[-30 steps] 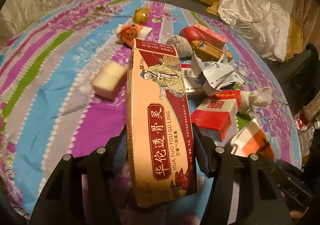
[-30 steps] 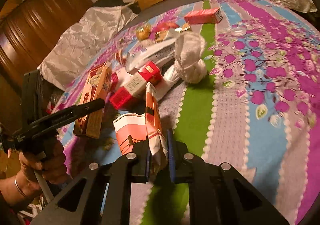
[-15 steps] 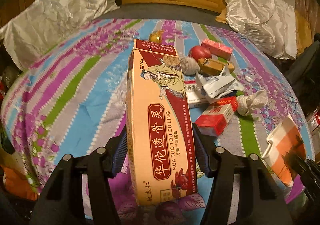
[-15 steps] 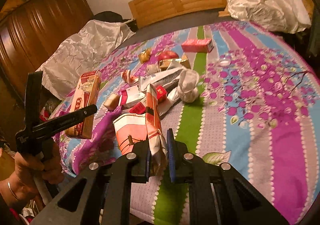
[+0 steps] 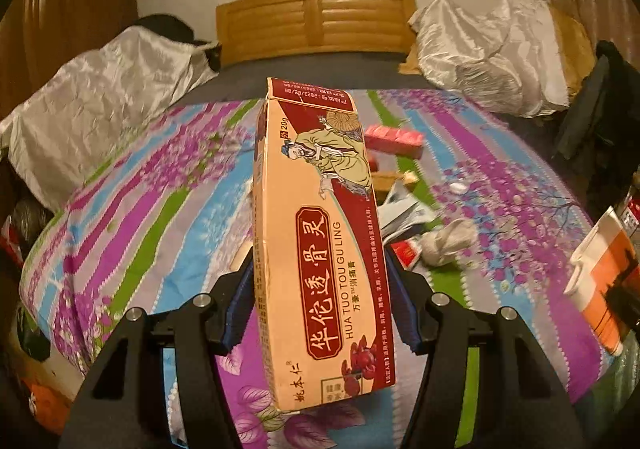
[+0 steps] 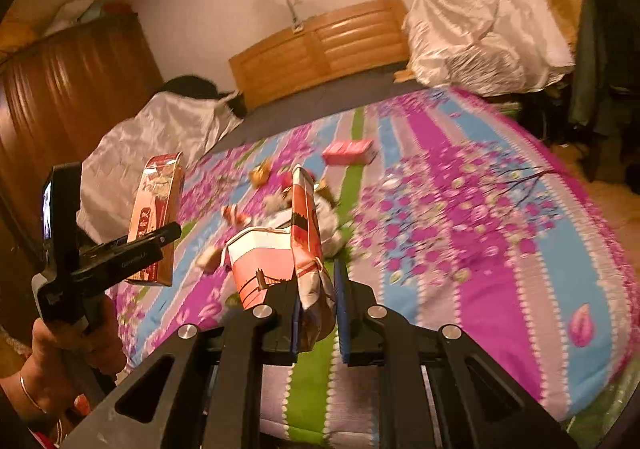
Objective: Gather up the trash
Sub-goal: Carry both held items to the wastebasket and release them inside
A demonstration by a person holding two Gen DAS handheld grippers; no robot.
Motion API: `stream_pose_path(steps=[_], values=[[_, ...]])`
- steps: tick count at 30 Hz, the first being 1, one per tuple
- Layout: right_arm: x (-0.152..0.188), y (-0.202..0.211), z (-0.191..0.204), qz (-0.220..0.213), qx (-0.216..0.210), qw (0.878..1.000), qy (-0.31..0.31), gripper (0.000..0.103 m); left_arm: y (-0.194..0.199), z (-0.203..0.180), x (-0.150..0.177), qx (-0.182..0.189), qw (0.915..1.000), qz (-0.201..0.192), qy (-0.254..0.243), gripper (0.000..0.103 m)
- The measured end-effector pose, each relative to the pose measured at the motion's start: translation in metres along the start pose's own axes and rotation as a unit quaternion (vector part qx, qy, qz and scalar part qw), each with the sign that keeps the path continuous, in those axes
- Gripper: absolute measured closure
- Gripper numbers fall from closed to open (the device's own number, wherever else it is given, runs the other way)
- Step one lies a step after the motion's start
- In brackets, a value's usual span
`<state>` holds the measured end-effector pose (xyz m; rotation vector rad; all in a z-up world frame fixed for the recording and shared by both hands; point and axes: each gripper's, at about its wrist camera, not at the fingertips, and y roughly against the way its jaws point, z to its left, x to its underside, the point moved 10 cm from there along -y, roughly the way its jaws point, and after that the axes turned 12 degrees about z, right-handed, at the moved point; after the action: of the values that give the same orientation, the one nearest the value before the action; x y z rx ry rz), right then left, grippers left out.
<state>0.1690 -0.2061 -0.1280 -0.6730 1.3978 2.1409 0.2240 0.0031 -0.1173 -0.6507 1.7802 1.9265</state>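
- Left gripper (image 5: 320, 301): clamped on a long tan-and-maroon medicine carton (image 5: 316, 241), blue pads pressed against both long sides; carton held lengthwise, far end raised above the bed.
- Same carton (image 6: 158, 217) seen from the right wrist view at far left, gripped in the black left tool, held by a hand (image 6: 72, 353) with a thin bangle at the wrist.
- Right gripper (image 6: 316, 301): pinched tight on a crumpled red-and-white paper carton (image 6: 276, 249), flattened edge squeezed between the pads, body sticking up and to the left.
- That paper carton also visible at the right edge of the left wrist view (image 5: 604, 281), off the bedspread.
- Remaining trash on the striped floral bedspread (image 6: 460, 241), clustered mid-bed: pink box (image 6: 348, 153) lying flat, farthest toward the headboard; wadded grey-white cloth or paper (image 5: 448, 241); small red packet (image 5: 404, 253) just beside it; torn white paper (image 5: 404, 209); small yellowish wrapper (image 6: 260, 173). Details blurred.
- Wooden headboard (image 5: 316, 21) beyond; silvery crumpled coverings left (image 5: 100, 97) and right (image 5: 480, 53) of the bed.
- Dark wooden wardrobe (image 6: 68, 89) at left.
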Motion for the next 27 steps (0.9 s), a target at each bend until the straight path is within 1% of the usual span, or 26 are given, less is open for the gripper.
stream_pose_path(steps=[3, 8, 11, 16, 22, 25, 27], values=[[-0.004, 0.025, -0.016, -0.021, 0.011, 1.0, -0.018, 0.088, 0.01, -0.015, -0.008, 0.005, 0.9998, -0.012, -0.016, 0.046], [-0.01, 0.07, -0.043, -0.057, 0.043, 0.997, -0.036, 0.088, 0.024, -0.049, -0.018, 0.02, 0.9984, -0.027, -0.045, 0.046], [-0.009, 0.1, -0.065, -0.079, 0.062, 0.993, -0.055, 0.088, 0.034, -0.074, -0.025, 0.033, 0.9967, -0.038, -0.063, 0.046], [-0.004, 0.15, -0.108, -0.114, 0.109, 0.984, -0.083, 0.088, 0.052, -0.121, -0.031, 0.055, 0.992, -0.058, -0.098, 0.046], [0.014, 0.214, -0.162, -0.15, 0.161, 0.967, -0.13, 0.088, 0.076, -0.196, -0.033, 0.094, 0.98, -0.082, -0.155, 0.046], [0.028, 0.245, -0.191, -0.164, 0.189, 0.955, -0.157, 0.088, 0.088, -0.238, -0.029, 0.117, 0.9715, -0.089, -0.185, 0.046], [0.038, 0.264, -0.208, -0.172, 0.209, 0.947, -0.172, 0.088, 0.099, -0.271, -0.024, 0.135, 0.9638, -0.098, -0.208, 0.046]])
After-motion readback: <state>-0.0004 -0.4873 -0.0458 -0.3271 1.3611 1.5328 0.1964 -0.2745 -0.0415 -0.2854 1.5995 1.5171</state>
